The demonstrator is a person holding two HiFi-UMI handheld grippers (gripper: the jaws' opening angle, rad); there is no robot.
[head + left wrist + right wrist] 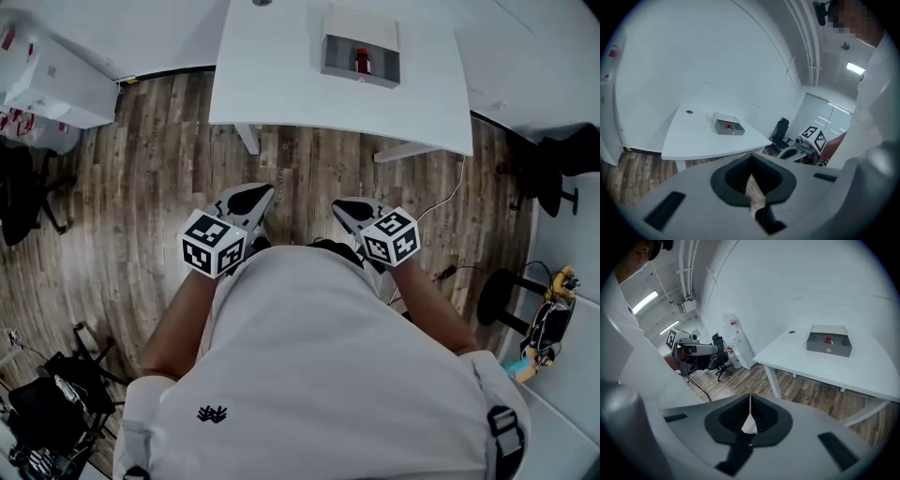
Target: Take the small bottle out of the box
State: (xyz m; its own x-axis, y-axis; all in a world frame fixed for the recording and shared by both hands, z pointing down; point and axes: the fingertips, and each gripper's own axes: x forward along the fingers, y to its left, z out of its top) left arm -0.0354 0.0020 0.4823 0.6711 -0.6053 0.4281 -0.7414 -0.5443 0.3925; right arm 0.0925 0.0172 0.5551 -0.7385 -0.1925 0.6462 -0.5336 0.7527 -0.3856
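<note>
Wood-plank floor lies between the person and a white surface at the far side of the room. The left claw has its jaws together with nothing between them. The right claw is likewise closed and empty. Both are held close to the person's chest, well apart from the surface.

Out on that surface sits a grey open-topped box, and the small bottle is inside it, showing only as a red patch.

Judging by its size, the bottle is probably light and stiff, with smooth sides that could slip under a loose pinch. The best hold is likely from above, jaws across the body just under the red part and clear of the box walls. The box looks light too and may shift or lift with the bottle.

At this range I cannot tell whether the bottle stands or lies, nor what it is made of. The box's near wall hides most of its inside in both claw views. In the head view the person's torso covers the hands and the claws' handles.
</note>
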